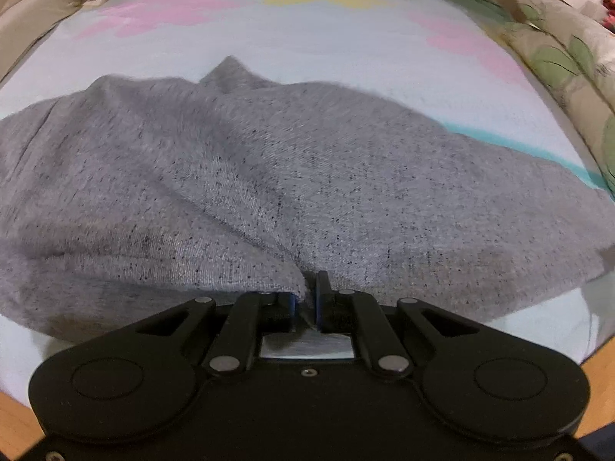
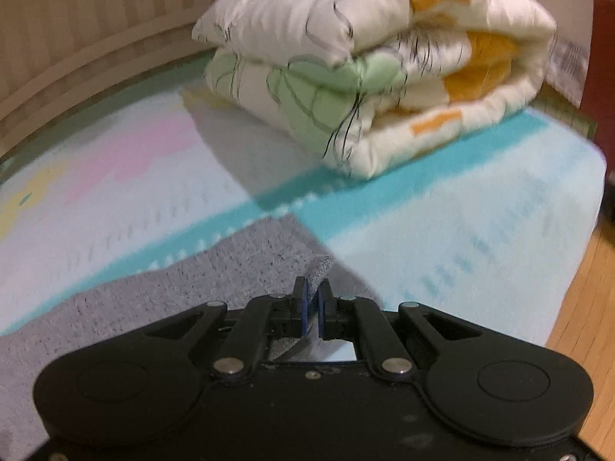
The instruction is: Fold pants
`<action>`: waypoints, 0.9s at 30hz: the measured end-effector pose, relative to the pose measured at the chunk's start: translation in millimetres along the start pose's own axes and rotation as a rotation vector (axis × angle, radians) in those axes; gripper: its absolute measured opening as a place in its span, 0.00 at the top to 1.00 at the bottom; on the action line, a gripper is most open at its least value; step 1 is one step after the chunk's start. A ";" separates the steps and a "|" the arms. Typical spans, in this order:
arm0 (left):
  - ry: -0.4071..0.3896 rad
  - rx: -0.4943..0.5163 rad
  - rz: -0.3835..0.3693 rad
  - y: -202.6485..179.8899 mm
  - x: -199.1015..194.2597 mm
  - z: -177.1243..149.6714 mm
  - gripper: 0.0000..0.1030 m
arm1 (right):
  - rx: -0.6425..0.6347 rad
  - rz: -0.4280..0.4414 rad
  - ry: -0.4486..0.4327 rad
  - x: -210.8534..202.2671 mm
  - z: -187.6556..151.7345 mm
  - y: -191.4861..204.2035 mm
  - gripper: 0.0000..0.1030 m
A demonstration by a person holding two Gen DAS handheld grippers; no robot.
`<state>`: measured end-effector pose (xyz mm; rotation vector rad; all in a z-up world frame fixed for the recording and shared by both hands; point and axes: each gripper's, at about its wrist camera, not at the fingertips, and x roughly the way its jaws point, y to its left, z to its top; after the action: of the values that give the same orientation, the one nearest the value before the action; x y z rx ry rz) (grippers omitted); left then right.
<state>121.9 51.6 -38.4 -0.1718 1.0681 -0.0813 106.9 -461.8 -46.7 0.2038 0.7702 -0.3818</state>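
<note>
Left wrist view: your left gripper [image 1: 306, 292] has its jaws drawn narrow on a pinch of the grey pants [image 1: 269, 176], right at the near edge of the cloth in the lower middle of the frame.
Right wrist view: your right gripper [image 2: 313, 297] is likewise closed down on a small tuft of the same pants [image 2: 161, 307], which stands up between its jaws at the lower middle of the frame.
Where the pants are: they lie on the pastel mat [image 1: 307, 38], filling the middle band of the left view and the lower left of the right view.
Step in hand: you appear to be mid-fold, both hands holding one edge of the cloth, lifted or about to be carried; both pictures are blurred, which fits movement.
Next move: it calls for taking both pinched points across together, level with each other, so the held edge lands square on the far part of the pants, then letting go only once the layer lies flat.
How the pants look: speckled heather-grey knit, soft and thick, bunched into broad ridges with one deep crease running from upper left down to your left jaws; a small peak shows at the far edge. Waistband and legs cannot be told apart.
Nearby: a folded quilt [image 2: 369, 77] sits at the upper middle of the right view, well apart from the pants.
</note>
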 end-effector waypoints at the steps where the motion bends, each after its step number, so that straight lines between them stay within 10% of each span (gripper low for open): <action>1: 0.001 0.017 0.004 -3.4 0.7 -1.4 0.89 | -0.007 -0.015 0.001 2.1 0.6 -2.2 0.94; 16: 0.049 0.071 0.007 -9.2 -9.9 -8.0 0.84 | 0.048 -0.141 0.099 0.2 7.4 -14.4 0.75; 27: 0.042 0.136 -0.043 15.7 -71.8 0.5 0.75 | -0.127 0.144 0.042 -76.6 74.9 76.1 0.75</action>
<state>87.5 77.8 21.0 -0.0707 1.0972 -0.1966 135.7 -396.1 63.5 0.1475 0.8135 -0.1925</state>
